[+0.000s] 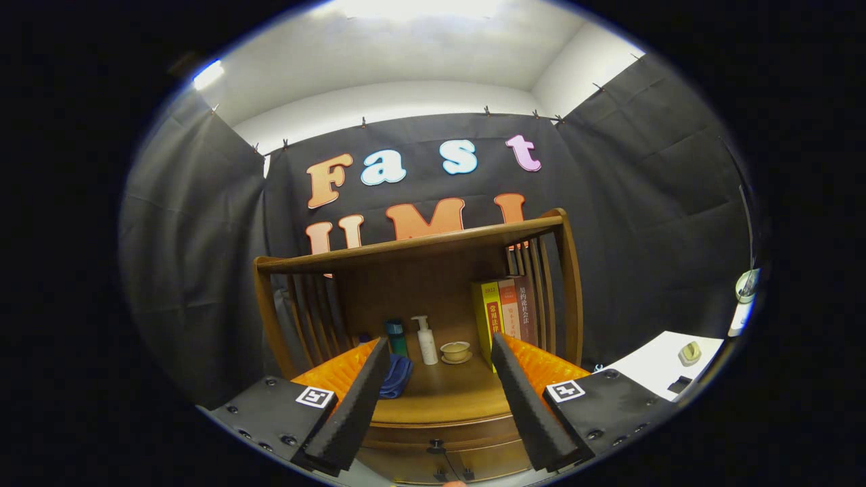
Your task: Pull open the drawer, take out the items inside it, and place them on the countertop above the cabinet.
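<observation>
Gripper (440, 406) spread wide, gripping nothing, above closed drawer (443, 456), its contents hidden. On countertop (446, 392) beyond: blue cloth (397, 375) half hidden by left finger, white pump bottle (426, 341), cup (455, 351), books (507, 314).

i was working in a staged recording booth, not a real home: black cloth (189, 257) was clipped up as walls on three sides under a plain white ceiling (406, 54). inside stood a small wooden cabinet (433, 419) with a slatted shelf holding books (507, 311), a pump bottle (426, 341) and a cup (455, 350), homelike props. my gripper (440, 399) hung with fingers apart.
</observation>
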The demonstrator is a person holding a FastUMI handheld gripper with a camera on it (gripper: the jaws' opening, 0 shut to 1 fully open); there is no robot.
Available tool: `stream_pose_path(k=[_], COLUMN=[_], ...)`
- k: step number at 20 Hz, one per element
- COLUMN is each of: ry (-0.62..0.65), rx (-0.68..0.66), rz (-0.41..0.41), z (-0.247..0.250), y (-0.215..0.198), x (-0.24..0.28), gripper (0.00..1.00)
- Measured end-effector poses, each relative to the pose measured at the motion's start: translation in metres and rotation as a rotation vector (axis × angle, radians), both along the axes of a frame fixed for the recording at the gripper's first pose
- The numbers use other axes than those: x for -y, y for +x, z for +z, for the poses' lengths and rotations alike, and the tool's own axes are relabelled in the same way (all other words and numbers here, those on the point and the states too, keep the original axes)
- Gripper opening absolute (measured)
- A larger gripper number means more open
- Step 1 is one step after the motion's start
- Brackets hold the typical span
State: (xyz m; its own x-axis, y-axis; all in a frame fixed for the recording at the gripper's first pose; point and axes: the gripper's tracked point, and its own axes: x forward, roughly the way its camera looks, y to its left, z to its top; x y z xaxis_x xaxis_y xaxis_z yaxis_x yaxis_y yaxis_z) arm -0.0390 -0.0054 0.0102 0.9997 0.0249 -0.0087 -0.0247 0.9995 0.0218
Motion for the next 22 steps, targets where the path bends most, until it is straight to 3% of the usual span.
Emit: stream_pose_path(k=[9,16,22], ry=[-0.023,-0.05,-0.094], rx=[-0.022,-0.082,-0.13], rz=[-0.005,-0.008,0.044], z=[-0.072,-0.168,-0.237], y=[-0.023,-0.026,-0.02], x=[0.013,0.02,0.007], gripper=[0.98,0.98,0.98])
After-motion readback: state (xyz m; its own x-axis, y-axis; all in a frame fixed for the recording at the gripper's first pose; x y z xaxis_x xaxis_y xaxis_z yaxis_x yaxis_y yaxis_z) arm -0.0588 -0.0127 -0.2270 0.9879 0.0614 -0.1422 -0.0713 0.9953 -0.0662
